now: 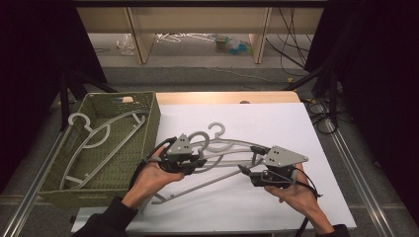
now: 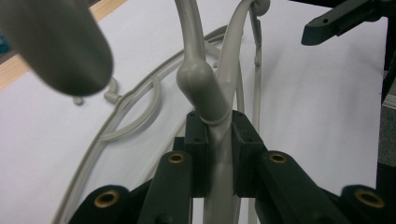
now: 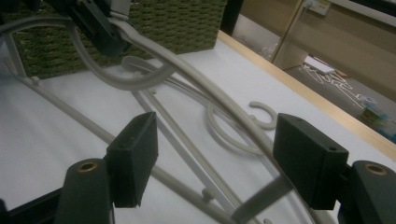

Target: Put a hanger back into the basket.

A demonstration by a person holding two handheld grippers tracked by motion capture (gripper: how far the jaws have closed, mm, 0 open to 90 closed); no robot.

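Note:
A grey plastic hanger point(image 1: 228, 146) is held just above the white table sheet point(image 1: 276, 123). My left gripper point(image 1: 196, 163) is shut on it near the neck; in the left gripper view the pads point(image 2: 198, 140) pinch the grey bar point(image 2: 219, 158) below the hook's base. My right gripper point(image 1: 251, 161) stands open around the hanger's other shoulder. In the right gripper view its pads point(image 3: 133, 156) are wide apart, and the hanger's arm point(image 3: 205, 84) runs between them without touching. A second grey hanger point(image 3: 261, 114) lies flat on the sheet beneath.
A green woven basket point(image 1: 148, 123) stands at the table's left with another grey hanger point(image 1: 94, 138) inside it. The sheet's right and near parts are bare. Shelving and cables sit on the floor beyond the table's wooden far edge point(image 1: 227, 97).

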